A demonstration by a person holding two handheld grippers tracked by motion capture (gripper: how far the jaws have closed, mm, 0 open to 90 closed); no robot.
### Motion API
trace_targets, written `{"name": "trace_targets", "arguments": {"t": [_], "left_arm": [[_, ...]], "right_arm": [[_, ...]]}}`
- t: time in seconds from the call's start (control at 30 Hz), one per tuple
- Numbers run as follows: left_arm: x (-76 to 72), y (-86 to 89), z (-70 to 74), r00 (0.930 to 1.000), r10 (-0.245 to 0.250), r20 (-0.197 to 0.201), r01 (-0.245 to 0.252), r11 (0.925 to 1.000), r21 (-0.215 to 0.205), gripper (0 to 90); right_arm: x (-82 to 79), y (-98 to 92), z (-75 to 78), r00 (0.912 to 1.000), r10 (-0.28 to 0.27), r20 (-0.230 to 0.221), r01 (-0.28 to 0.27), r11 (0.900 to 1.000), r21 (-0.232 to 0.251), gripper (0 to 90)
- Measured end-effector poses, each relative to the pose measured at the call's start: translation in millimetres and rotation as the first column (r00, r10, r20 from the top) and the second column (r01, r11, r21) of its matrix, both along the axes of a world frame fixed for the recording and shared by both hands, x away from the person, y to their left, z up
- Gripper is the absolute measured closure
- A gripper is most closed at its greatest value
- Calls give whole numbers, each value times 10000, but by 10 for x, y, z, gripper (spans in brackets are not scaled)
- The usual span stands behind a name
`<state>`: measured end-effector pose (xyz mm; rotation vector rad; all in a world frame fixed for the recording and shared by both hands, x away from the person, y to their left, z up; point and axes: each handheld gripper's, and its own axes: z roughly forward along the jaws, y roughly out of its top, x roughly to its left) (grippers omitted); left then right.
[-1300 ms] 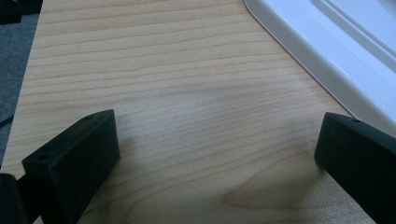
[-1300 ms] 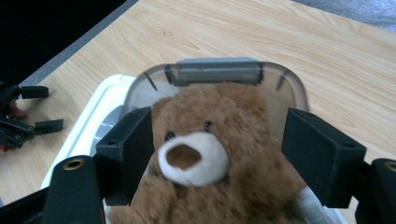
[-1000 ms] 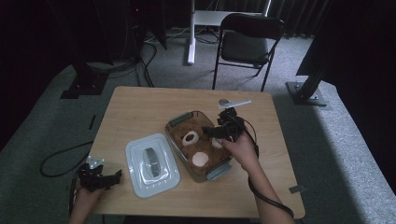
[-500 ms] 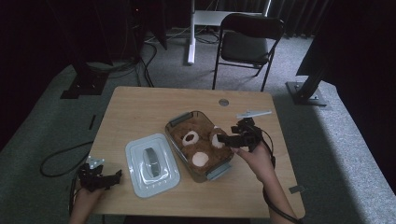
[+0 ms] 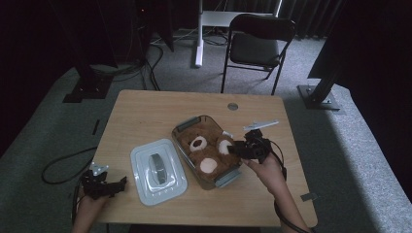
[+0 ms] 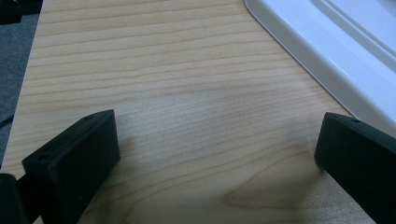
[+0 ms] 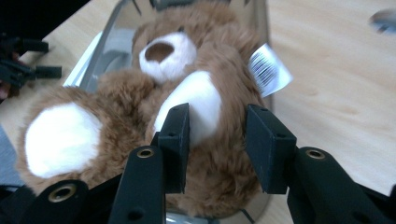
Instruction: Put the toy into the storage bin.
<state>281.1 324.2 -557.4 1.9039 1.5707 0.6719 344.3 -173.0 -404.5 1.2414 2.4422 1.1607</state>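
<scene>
Wooden table (image 5: 145, 116); right hand-held gripper (image 7: 217, 135) straddling teddy bear (image 7: 140, 116).

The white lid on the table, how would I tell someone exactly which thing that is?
Start at the wooden table. Near its front edge, just left of the clear container holding a brown teddy bear, lies the white lid. It is flat, pale, rounded-cornered, with a grey handle at its centre; nothing else there is white and flat.

Dim high view, perhaps underexposed; claw views brighter, soft-edged.
</scene>
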Motion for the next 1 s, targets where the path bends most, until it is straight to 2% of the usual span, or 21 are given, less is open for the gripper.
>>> {"name": "trace_targets", "arguments": {"t": [0.13, 0.27, 0.33, 0.53, 0.6, 0.67, 0.7, 0.73, 0.77, 0.87, 0.9, 1.0], "left_arm": [[0, 0, -1, 10000, 1, 2, -1, 10000, -3, 6], [0, 0, 0, 10000, 2, 1, -2, 10000, 4, 6], [0, 0, 0, 10000, -2, -2, 2, 10000, 5, 5], [1, 1, 0, 10000, -5, 1, 5, 10000, 16, 6], [1, 2, 0, 10000, -15, 6, 15, 10000, 34, 6], [0, 2, 0, 10000, -17, -4, 17, 10000, 28, 5], [0, 2, 0, 10000, -17, -4, 17, 10000, 28, 6], [0, 1, 0, 10000, -2, -1, 2, 10000, 5, 6], [-1, 3, 1, 10000, -22, -23, 22, 10000, 30, 6], [-2, 4, 2, 10000, -38, -37, 38, 10000, 46, 5], [-2, 4, 2, 10000, -34, -36, 35, 10000, 47, 5], [-2, 4, 1, 10000, -33, -36, 33, 10000, 44, 6]], "right_arm": [[97, 93, -140, 9994, -120, -339, 113, 9997, -215, 606], [155, 144, -178, 9988, -121, -473, 103, 9993, -367, 603], [197, 162, -198, 9975, -100, -706, 70, 9991, -420, 595], [262, 290, -188, 9970, 169, -751, -272, 9901, -1375, 591], [274, 341, -179, 9974, 213, -693, -331, 9841, -1746, 590], [272, 402, -170, 9978, 233, -617, -366, 9739, -2240, 590], [272, 402, -170, 9978, 233, -617, -366, 9739, -2240, 590], [271, 434, -169, 9981, 249, -564, -381, 9684, -2463, 595], [277, 520, -219, 9969, 375, -686, -563, 9529, -2981, 599], [318, 618, -342, 9943, 387, -989, -726, 9272, -3675, 630], [339, 630, -369, 9933, 351, -1101, -743, 9240, -3751, 647], [335, 721, -413, 9947, 379, -953, -771, 8892, -4510, 655]]}}
